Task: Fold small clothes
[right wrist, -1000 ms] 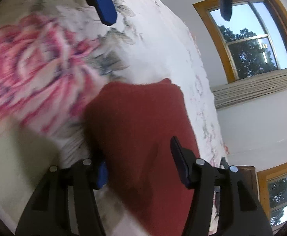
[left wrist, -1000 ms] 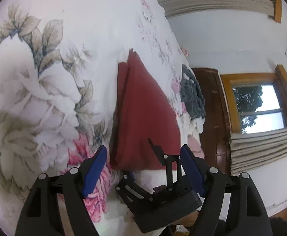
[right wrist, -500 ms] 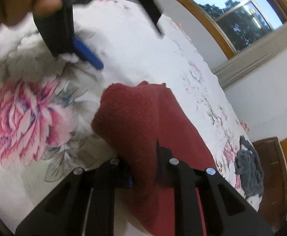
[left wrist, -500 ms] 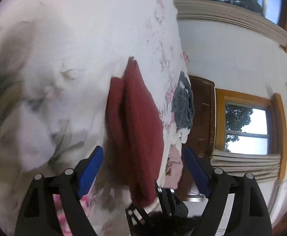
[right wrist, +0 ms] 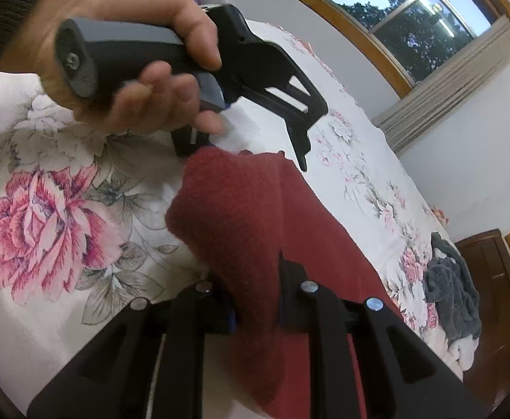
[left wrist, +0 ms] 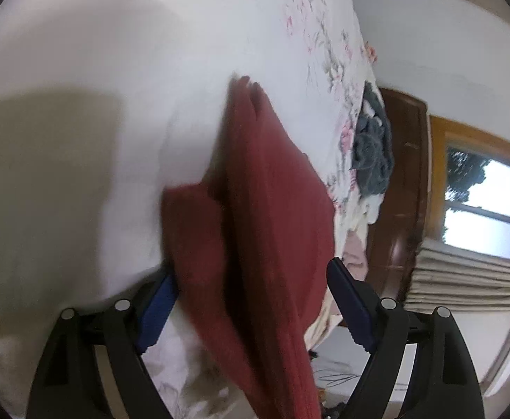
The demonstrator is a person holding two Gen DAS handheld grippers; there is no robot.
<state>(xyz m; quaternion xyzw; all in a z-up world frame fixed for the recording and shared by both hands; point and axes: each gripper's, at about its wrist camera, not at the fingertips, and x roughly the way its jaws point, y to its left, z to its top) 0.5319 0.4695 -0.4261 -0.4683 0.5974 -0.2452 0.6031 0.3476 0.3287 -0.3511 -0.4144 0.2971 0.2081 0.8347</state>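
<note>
Red knitted garment [right wrist: 248, 209] lies on the floral bedspread [right wrist: 56, 209], one end lifted and bunched. Right gripper [right wrist: 255, 314]: jaws pressed together, pinching a fold of the red cloth; a second ago they stood spread either side of it, so the grasp is newly made. Left gripper [left wrist: 251, 310]: jaws spread, the cloth hanging between them without evident contact. It has closed in on the garment from a position well clear, held by the person's hand [right wrist: 122, 59]. Judgement: the fold-over is starting, with the left grasp outstanding. Left view is blurred; the bedspread pattern is unreadable there. The garment's near edge is cut off by the frame, and its type cannot be determined. Grey clothes [right wrist: 453, 293] sit near the bed's far edge
</note>
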